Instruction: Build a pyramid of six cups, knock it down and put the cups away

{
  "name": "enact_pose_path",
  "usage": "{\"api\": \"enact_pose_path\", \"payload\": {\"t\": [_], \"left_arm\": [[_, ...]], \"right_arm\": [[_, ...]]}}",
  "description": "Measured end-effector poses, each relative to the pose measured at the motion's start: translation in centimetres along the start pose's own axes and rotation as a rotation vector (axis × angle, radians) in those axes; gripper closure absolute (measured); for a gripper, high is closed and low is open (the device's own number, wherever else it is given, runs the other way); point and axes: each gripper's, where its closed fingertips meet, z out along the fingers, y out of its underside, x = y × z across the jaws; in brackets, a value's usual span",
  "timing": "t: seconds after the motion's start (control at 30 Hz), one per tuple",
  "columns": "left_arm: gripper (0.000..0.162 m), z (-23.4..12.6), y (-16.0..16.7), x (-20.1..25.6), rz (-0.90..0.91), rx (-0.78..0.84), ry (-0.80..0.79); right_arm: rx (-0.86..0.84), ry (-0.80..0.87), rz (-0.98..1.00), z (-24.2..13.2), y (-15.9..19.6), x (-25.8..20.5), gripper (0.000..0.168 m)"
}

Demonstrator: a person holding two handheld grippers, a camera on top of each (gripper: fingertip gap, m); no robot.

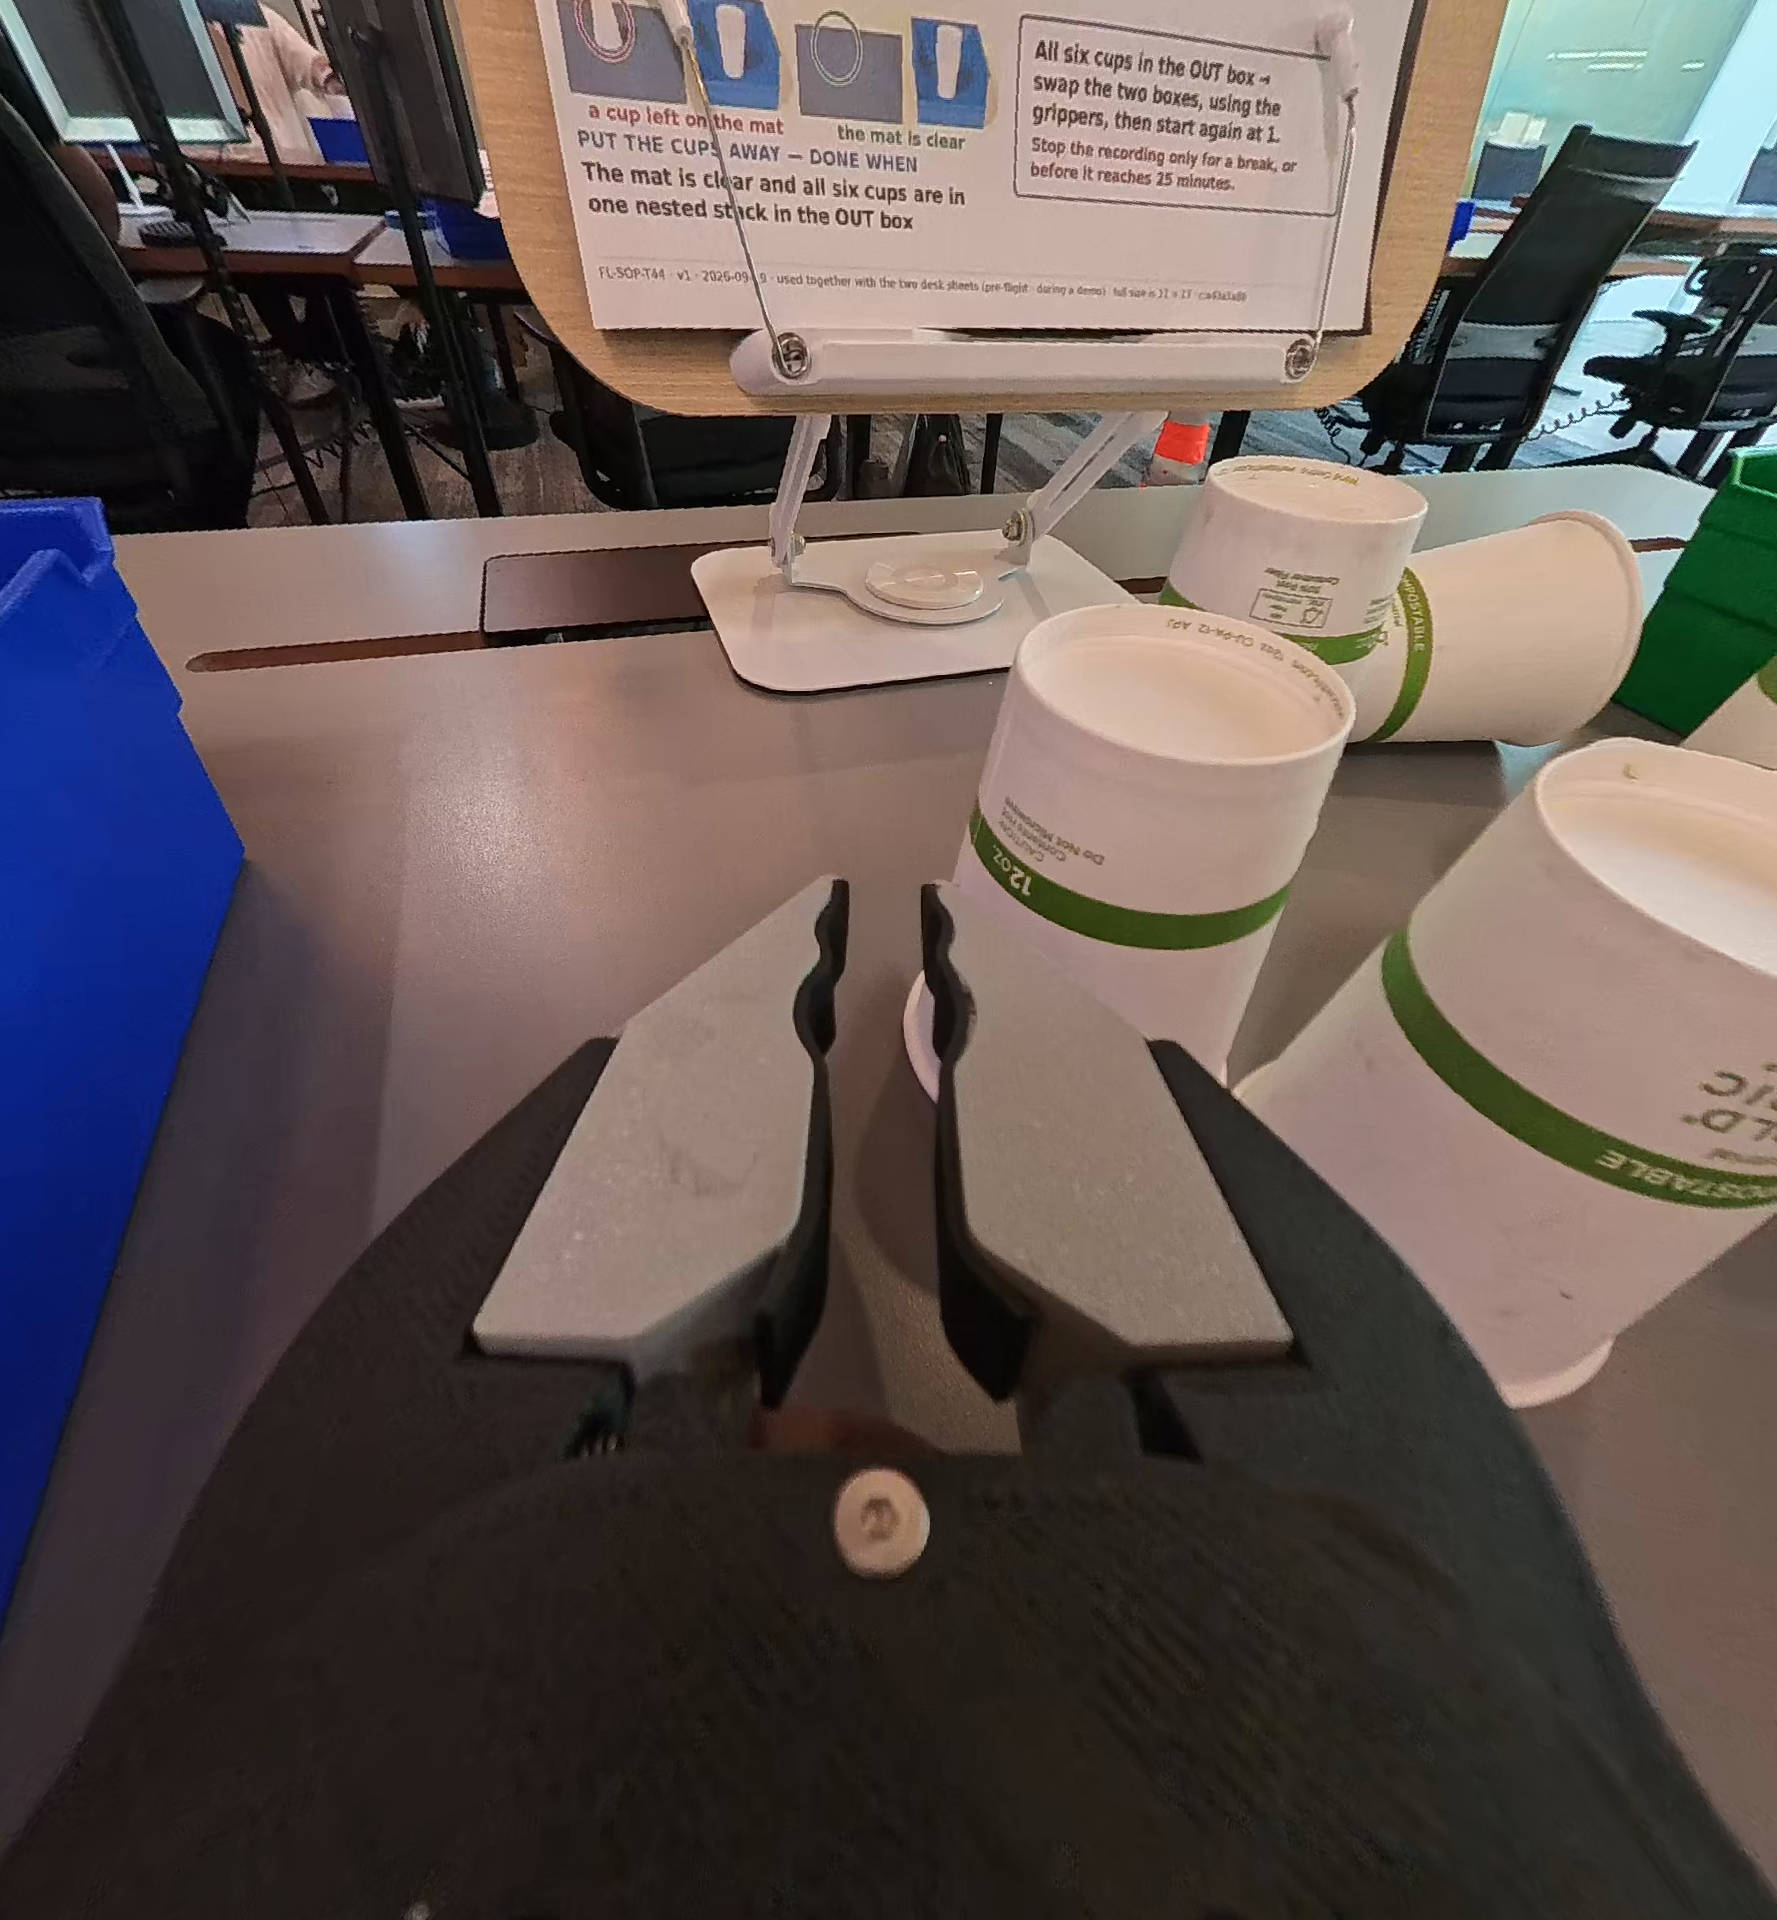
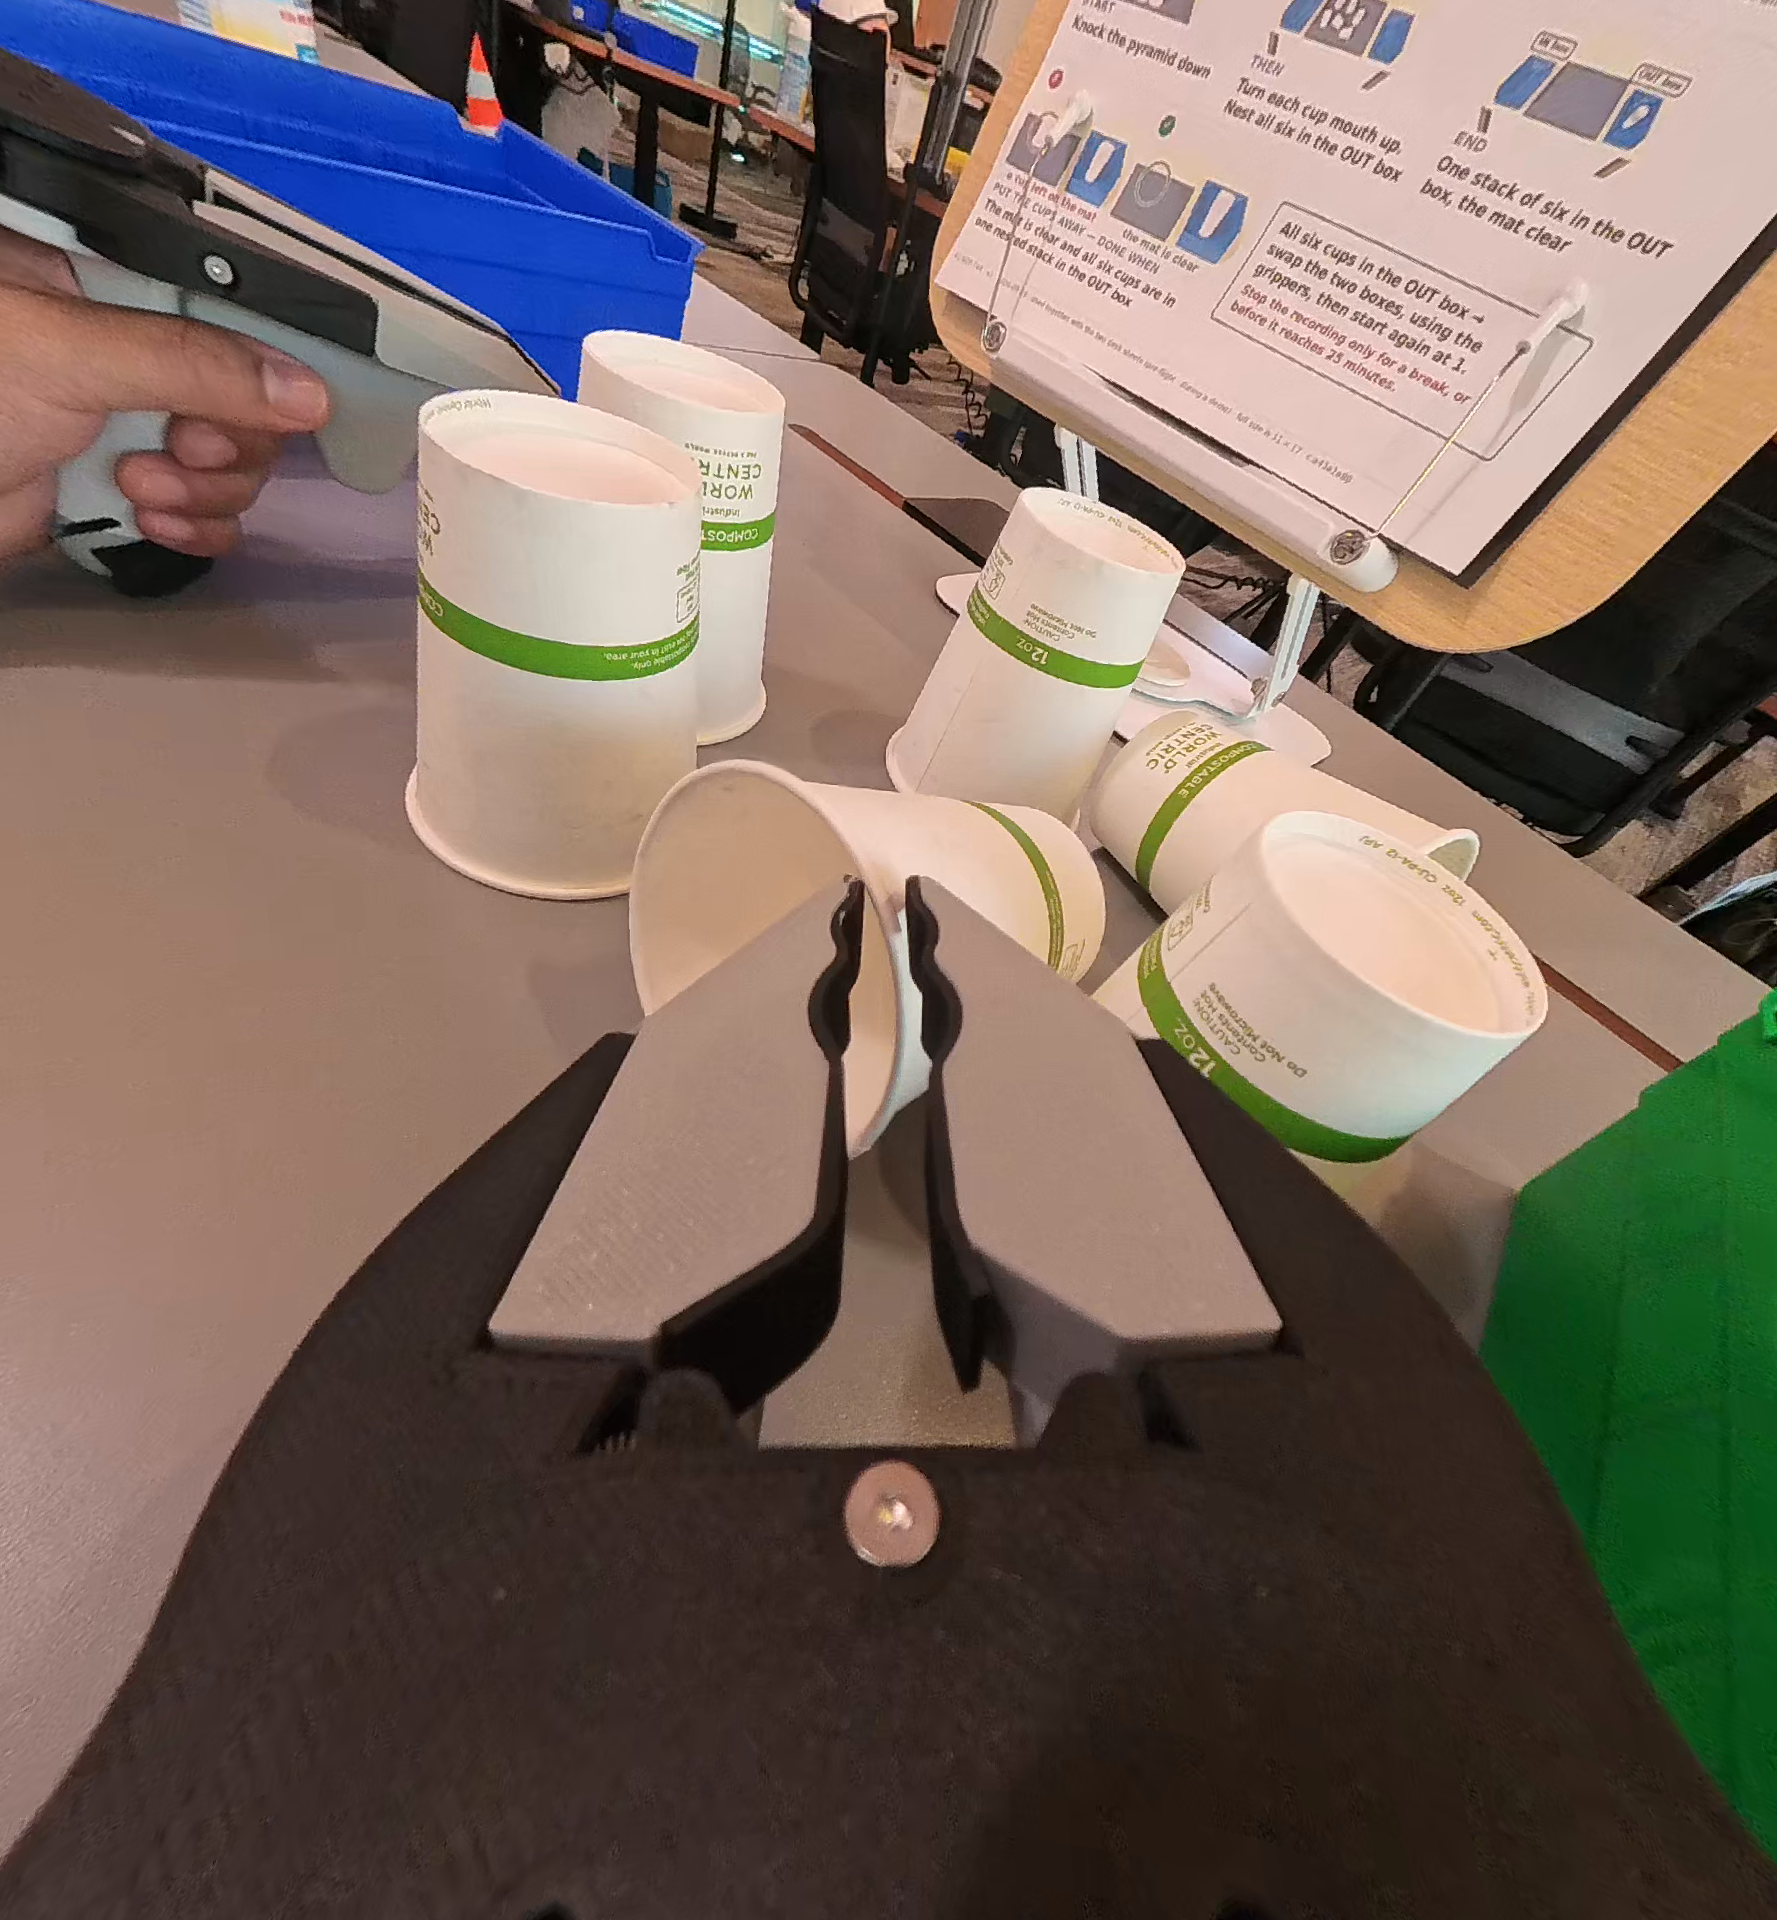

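Six white paper cups with green bands are scattered on the grey table [image 2: 188,1039]. My right gripper [image 2: 884,894] is shut on the rim of a cup lying on its side [image 2: 967,862], mouth toward me. Three cups stand upside down [image 2: 551,644] [image 2: 707,499] [image 2: 1040,644]. Two more lie tipped [image 2: 1206,779] [image 2: 1362,987]. My left gripper [image 1: 884,894] is shut to a narrow slit, empty, just left of an upside-down cup [image 1: 1154,831]. Another cup [image 1: 1590,1039] stands to its right.
A blue bin [image 1: 53,935] is at the left, also in the right wrist view [image 2: 427,197]. A green bin [image 2: 1694,1299] is at the right. An instruction board on a white stand [image 1: 863,613] is at the back. A hand [image 2: 63,405] holds the left gripper's handle. My right fingertips sit around 25 centimetres from my left ones.
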Motion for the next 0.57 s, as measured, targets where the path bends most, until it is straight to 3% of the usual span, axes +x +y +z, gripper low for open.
{"api": "enact_pose_path", "payload": {"t": [0.03,0.57], "left_arm": [[0.151,-0.01,0.00,0.00,0.001,0.000,-0.001],[0.151,0.01,0.01,0.02,0.001,-0.001,0.000]], "right_arm": [[0.001,0.002,-0.001,-0.02,-0.04,0.03,0.164],[0.033,-0.011,-0.009,-0.26,-0.64,-0.26,0.163]]}}
